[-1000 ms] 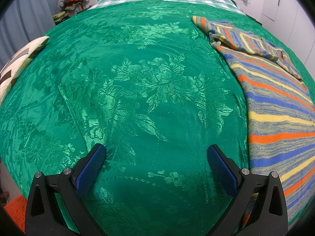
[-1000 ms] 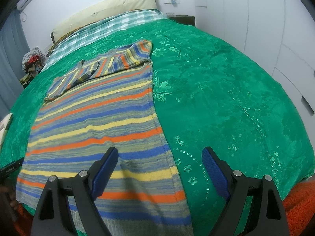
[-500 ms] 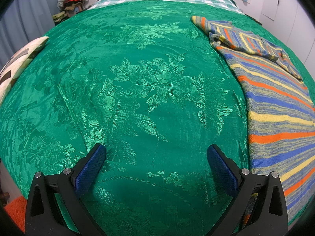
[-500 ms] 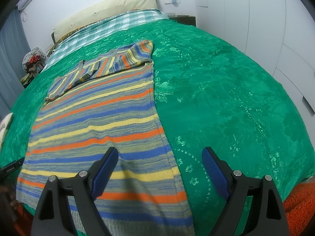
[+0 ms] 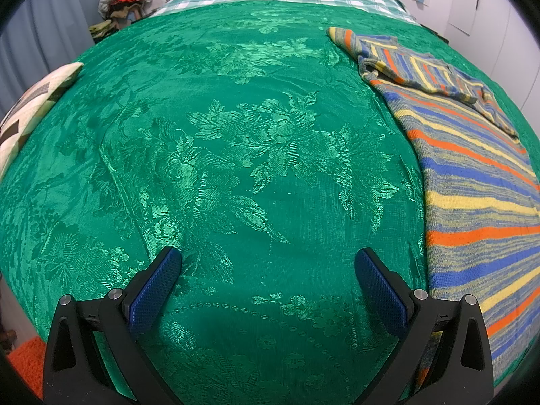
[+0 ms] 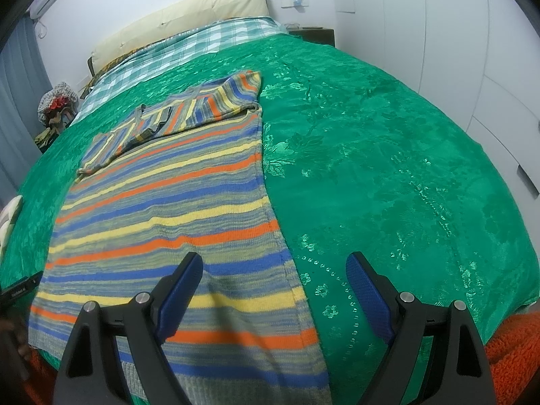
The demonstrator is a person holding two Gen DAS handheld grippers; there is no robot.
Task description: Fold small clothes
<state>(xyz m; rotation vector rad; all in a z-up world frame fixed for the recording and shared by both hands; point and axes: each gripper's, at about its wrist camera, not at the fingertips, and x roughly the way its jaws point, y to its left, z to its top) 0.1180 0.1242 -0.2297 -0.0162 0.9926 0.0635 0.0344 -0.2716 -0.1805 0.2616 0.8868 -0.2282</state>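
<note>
A striped knit sweater [image 6: 168, 209], in blue, orange, yellow and grey, lies flat on the green bedspread [image 6: 388, 168] with its sleeves folded across the far end. In the left wrist view the sweater [image 5: 479, 202] lies to the right. My left gripper [image 5: 268, 263] is open and empty above bare bedspread [image 5: 236, 152], left of the sweater. My right gripper [image 6: 273, 270] is open and empty above the sweater's near right edge and hem.
A checked sheet [image 6: 189, 54] and a cream pillow [image 6: 189, 13] lie at the head of the bed. A patterned cushion [image 5: 30, 101] sits at the left edge. A pile of things [image 5: 121, 0] stands beside the bed. White cupboards [image 6: 472, 50] line the right. Orange rug [image 6: 513, 347] below.
The right wrist view has shifted very slightly over the sweater's hem. The left gripper has not moved. Both stay open.
</note>
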